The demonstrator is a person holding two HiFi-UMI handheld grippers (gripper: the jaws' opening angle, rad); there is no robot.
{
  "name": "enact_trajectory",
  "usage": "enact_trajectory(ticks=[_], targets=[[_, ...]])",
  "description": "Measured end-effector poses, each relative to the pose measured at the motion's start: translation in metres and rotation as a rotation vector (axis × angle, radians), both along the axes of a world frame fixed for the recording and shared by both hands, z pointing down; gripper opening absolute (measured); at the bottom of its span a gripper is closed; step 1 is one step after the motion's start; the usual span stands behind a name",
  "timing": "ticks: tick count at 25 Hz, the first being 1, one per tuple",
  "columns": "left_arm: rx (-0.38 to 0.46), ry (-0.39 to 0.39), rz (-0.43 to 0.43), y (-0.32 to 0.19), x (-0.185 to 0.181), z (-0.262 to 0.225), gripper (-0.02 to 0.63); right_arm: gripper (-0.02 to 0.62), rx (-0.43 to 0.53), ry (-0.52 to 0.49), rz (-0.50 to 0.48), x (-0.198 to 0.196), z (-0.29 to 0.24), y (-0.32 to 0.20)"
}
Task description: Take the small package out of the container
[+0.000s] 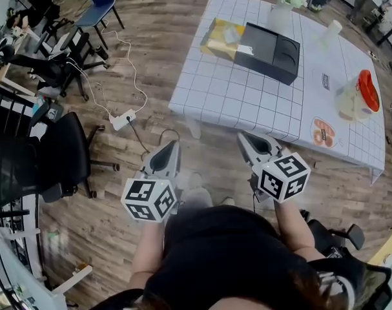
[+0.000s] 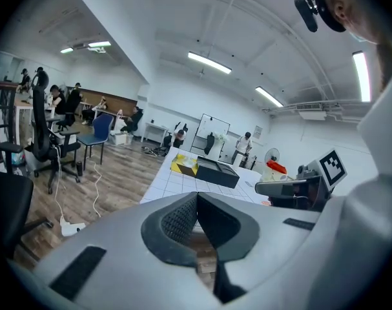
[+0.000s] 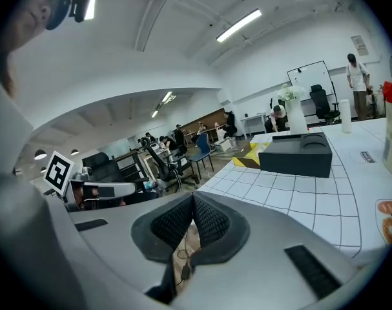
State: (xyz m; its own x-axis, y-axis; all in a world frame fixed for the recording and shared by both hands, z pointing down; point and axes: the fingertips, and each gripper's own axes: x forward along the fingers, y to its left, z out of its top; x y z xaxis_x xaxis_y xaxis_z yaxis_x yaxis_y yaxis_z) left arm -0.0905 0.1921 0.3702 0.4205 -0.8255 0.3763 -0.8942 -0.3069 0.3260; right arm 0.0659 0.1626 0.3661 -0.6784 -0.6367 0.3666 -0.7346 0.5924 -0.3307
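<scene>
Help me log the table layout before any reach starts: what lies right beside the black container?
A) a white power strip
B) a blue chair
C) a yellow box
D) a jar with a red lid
C: in the head view the yellow box lies right next to the black container, on its left side, both on the gridded table.

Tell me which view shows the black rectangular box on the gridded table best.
Head view: the black rectangular box shows whole from above, its top in plain sight. Right gripper view: side-on from low down. Left gripper view: small and distant.
</scene>
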Motion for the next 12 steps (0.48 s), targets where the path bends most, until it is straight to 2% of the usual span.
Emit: enact_trajectory(ticks=[7,12], targets=[[-0.019,-0.017,0.033,-0.032,-0.052,0.005,0.026,0.015,-0.006,0.024,0.004,-0.057,0.0,-0.035],[-0.027,-0.02,0.058,-0.054,-0.08,0.011,0.026,0.015,-0.016,0.055,0.011,-0.085,0.003,-0.043]])
